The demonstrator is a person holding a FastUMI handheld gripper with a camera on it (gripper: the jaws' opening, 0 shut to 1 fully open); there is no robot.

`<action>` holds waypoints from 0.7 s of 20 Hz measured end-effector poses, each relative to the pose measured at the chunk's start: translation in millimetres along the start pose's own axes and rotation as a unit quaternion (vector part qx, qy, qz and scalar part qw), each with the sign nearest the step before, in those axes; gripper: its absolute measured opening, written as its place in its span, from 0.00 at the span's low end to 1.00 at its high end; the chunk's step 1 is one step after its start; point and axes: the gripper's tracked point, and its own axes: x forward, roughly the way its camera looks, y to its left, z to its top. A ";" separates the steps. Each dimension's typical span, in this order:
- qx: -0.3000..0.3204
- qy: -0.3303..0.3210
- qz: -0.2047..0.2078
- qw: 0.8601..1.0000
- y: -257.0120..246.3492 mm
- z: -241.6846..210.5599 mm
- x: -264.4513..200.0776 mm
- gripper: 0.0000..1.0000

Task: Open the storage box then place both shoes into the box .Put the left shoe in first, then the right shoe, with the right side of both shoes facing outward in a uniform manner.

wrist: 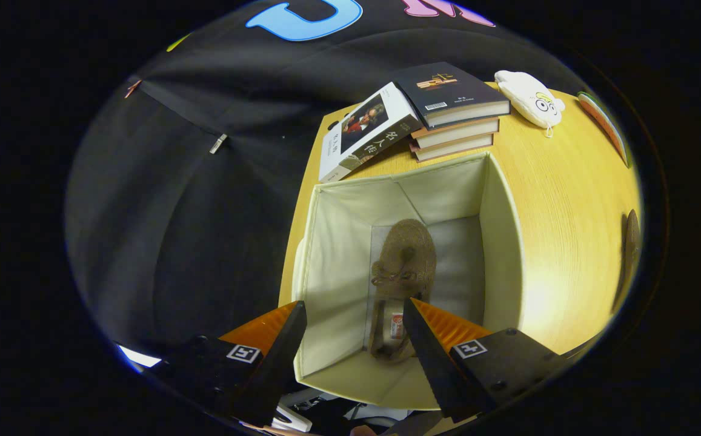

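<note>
**One shoe is in, one more to go**

I am holding my tongs (355,315) up over the box (501,242). The two fingers are spread wide apart. Nothing is between them. They are not pinching anything.

The box sits on the yellow wood table (574,200). Its top is open, so I think the opening part is done. I look right down into it past my fingers.

One brown shoe (401,266) lies flat on the bottom of the box. It has a little bow of laces on top. Its round toe points away from me, and its heel is down near my finger tips. It lies close to the middle of the box floor, with room on both sides. I think this is the left shoe, the first one, but I cannot be sure which foot it is for.

Far off at the side of the table I see a dark brown thing (631,242). It may be the other shoe. It is too squashed to tell.

So what is left is the second shoe. It has to go in next to the first, facing the same way.

Behind the box are a pile of books (453,109) and a white soft pouch (529,97).
</note>
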 end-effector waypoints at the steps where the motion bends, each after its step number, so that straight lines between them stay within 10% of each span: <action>1: -0.006 -0.008 0.005 1.000 -2.0 4.0 -10.3 0.99; 14: -0.149 -0.188 -0.066 0.969 -176.0 78.1 -181.2 0.99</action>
